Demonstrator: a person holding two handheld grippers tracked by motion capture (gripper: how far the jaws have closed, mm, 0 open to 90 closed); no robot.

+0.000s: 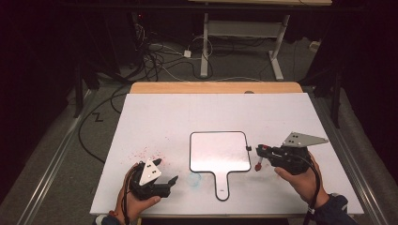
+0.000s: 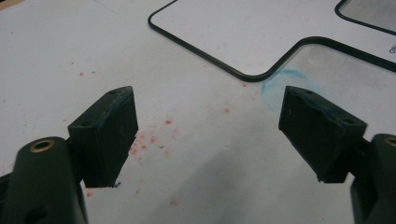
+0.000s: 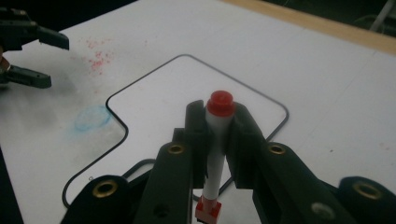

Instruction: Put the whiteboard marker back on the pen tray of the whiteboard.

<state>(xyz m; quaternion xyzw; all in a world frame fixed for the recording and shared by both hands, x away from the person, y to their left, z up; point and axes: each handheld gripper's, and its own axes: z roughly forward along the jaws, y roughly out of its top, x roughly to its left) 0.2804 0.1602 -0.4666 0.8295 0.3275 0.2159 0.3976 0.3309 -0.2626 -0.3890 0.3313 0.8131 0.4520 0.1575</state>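
Right gripper view: the right tool is clamped on a red-capped marker held upright beside the paddle-shaped whiteboard on the table, presumably ready for writing, while the left tool (jaws wide, holding nothing) waits near the board's handle.

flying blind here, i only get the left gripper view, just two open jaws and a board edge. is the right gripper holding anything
Observer: Yes, the right gripper is shut on a red-capped marker.
Operator: where is it versus the board
Observer: In the high view it sits just off the right edge of the paddle-shaped whiteboard.
Operator: board written on yet
Observer: No, its face looks blank; a blue smudge marks the table beside its handle.
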